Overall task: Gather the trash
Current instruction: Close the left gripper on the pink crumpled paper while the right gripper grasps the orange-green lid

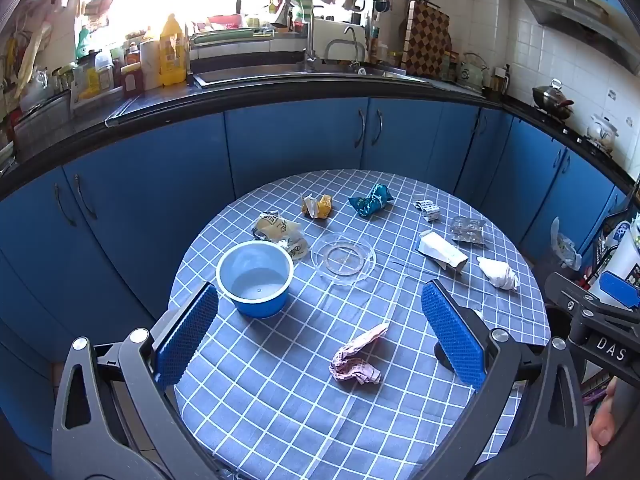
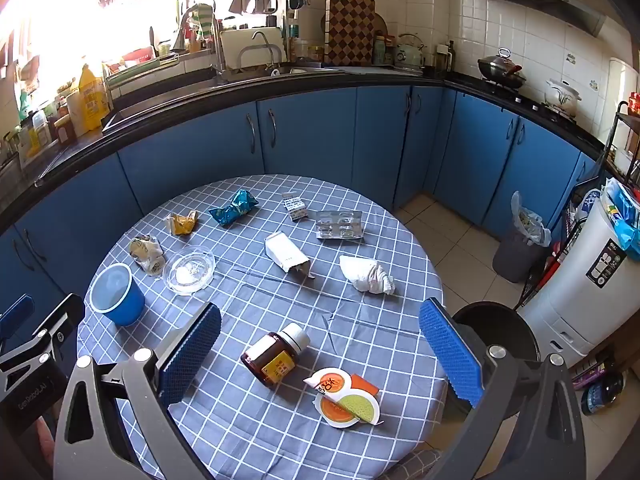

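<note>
Both claws stood wide open and empty: pink paper [image 1: 356, 356] lay between the left claw's [image 1: 320, 330] fingers, a bottle [image 2: 275, 354] between the right claw's [image 2: 320, 350].

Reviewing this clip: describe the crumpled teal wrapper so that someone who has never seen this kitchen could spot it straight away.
Start at the round table with the blue checked cloth and look to its far side, towards the blue cabinets. The teal wrapper lies there between a yellow wrapper and a small printed box. It is the only shiny teal piece, twisted like a sweet wrapper.
</note>
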Demonstrator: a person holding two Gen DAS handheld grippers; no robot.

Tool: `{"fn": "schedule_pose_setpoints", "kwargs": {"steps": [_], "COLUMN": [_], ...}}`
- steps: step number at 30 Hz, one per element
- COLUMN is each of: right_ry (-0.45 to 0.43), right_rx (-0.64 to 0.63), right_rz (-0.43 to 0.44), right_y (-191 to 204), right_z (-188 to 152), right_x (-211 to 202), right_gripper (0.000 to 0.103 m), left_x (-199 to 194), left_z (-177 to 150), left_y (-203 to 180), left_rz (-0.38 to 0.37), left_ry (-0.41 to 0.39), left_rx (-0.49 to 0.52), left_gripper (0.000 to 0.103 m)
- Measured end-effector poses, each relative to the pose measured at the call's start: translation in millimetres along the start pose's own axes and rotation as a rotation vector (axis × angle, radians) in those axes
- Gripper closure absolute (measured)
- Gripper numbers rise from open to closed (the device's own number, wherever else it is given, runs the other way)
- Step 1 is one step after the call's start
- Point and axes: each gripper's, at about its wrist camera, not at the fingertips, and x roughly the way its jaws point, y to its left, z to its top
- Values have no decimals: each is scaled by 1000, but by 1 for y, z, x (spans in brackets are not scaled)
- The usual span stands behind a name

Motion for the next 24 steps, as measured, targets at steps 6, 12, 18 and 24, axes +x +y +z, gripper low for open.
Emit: {"fn": "schedule_pose_setpoints", "kwargs": {"steps": [6,12,18,24], "right_ry": [0,0,-8,-45], "right_rx": [-2,-1,1,36], "right_rz": [-2,-2,-13,22], "right_y": [0,0,-1,-8], "right_z": [0,0,-1,-6], "right_x": [0,0,1,1], "right_gripper": [6,6,6,6], "left_x": [0,0,3,12], "left_z": [0,0,0,-4], "left_y": [0,-1,-1,-1], "left_rz": [0,0,-8,-37], "left_ry": [2,1,9,32], "left_rx": [0,2,0,5], "left_gripper": [3,3,3,3]}}
